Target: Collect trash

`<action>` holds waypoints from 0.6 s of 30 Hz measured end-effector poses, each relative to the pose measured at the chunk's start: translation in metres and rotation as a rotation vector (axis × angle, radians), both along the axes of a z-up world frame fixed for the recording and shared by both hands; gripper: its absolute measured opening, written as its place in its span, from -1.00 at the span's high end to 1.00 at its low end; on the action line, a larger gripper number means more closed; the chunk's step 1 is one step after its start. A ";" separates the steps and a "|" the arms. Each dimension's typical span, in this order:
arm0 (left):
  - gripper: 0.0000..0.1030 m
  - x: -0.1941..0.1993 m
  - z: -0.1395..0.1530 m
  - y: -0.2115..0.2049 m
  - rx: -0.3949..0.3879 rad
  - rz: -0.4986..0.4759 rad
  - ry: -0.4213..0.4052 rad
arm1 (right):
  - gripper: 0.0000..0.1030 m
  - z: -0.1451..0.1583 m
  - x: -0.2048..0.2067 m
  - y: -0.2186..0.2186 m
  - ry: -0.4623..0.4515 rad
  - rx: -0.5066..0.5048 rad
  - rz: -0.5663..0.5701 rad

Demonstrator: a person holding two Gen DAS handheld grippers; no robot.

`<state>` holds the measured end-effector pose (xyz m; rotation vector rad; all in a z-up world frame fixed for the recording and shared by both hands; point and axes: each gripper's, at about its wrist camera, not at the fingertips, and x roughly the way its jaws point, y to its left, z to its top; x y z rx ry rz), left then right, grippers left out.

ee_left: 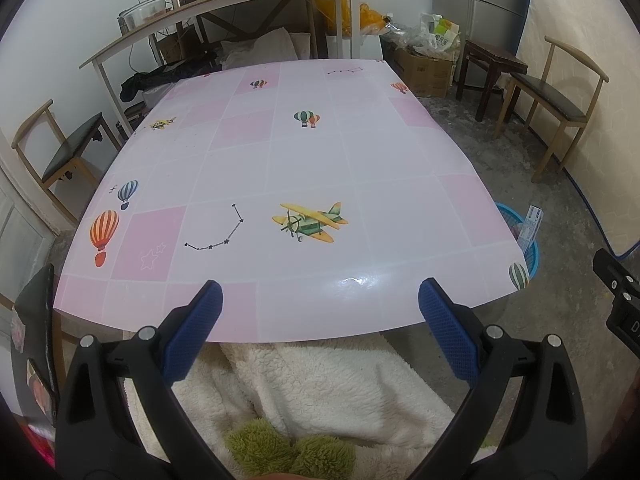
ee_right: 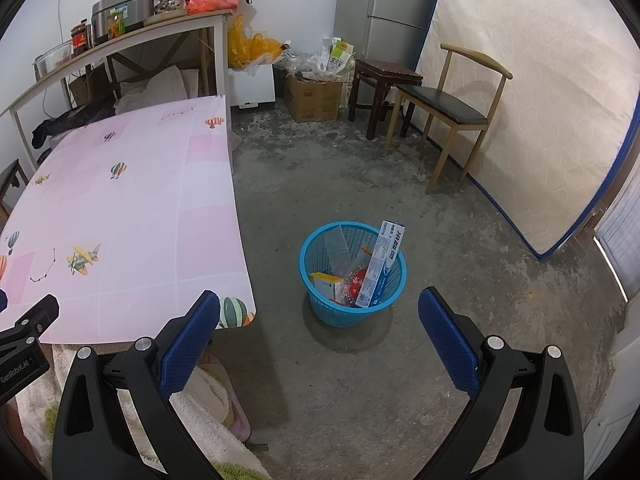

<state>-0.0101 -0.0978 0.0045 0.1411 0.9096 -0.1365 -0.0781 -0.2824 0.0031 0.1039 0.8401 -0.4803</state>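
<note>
A blue mesh trash basket (ee_right: 352, 308) stands on the concrete floor right of the table. It holds a long white-and-blue box (ee_right: 380, 266), a yellow-and-white box (ee_right: 326, 284), a red wrapper and clear plastic. My right gripper (ee_right: 319, 300) is open and empty, above the floor just short of the basket. My left gripper (ee_left: 320, 292) is open and empty over the near edge of the pink patterned table (ee_left: 280, 152). The basket's rim (ee_left: 532, 248) shows past the table's right corner in the left wrist view. No trash shows on the tabletop.
A wooden chair (ee_right: 444, 108) and dark stool (ee_right: 384, 80) stand by a mattress leaning on the right wall. Cardboard box (ee_right: 314, 98) and bags sit at the back. A shelf table with jars (ee_left: 224, 4) stands behind; another chair (ee_left: 68, 148) is at left. A fluffy white blanket (ee_left: 320, 392) lies below.
</note>
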 end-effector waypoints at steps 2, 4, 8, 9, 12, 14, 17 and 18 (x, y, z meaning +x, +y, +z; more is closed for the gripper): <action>-0.83 0.000 0.000 -0.001 0.000 0.000 -0.003 | -0.87 0.000 0.000 0.000 -0.001 0.003 0.000; -0.83 0.000 0.001 -0.001 -0.001 -0.002 -0.002 | -0.87 0.000 0.000 0.000 -0.001 0.002 0.000; -0.83 0.000 0.001 -0.001 -0.001 0.000 -0.001 | -0.87 0.003 0.001 -0.001 -0.002 0.005 0.001; -0.84 0.000 0.001 -0.002 -0.002 0.001 -0.001 | -0.87 0.003 0.001 -0.001 -0.002 0.006 0.002; -0.83 0.000 0.001 -0.001 -0.002 -0.001 -0.002 | -0.87 0.005 0.002 0.000 -0.001 0.004 0.008; -0.83 0.000 0.001 -0.002 -0.002 -0.002 -0.001 | -0.87 0.007 0.003 -0.001 -0.003 0.001 0.011; -0.83 0.000 0.001 -0.001 -0.003 -0.003 -0.001 | -0.87 0.008 0.004 -0.001 -0.005 0.002 0.008; -0.83 0.000 0.001 -0.001 -0.003 -0.003 -0.002 | -0.87 0.008 0.004 0.000 -0.006 0.004 0.008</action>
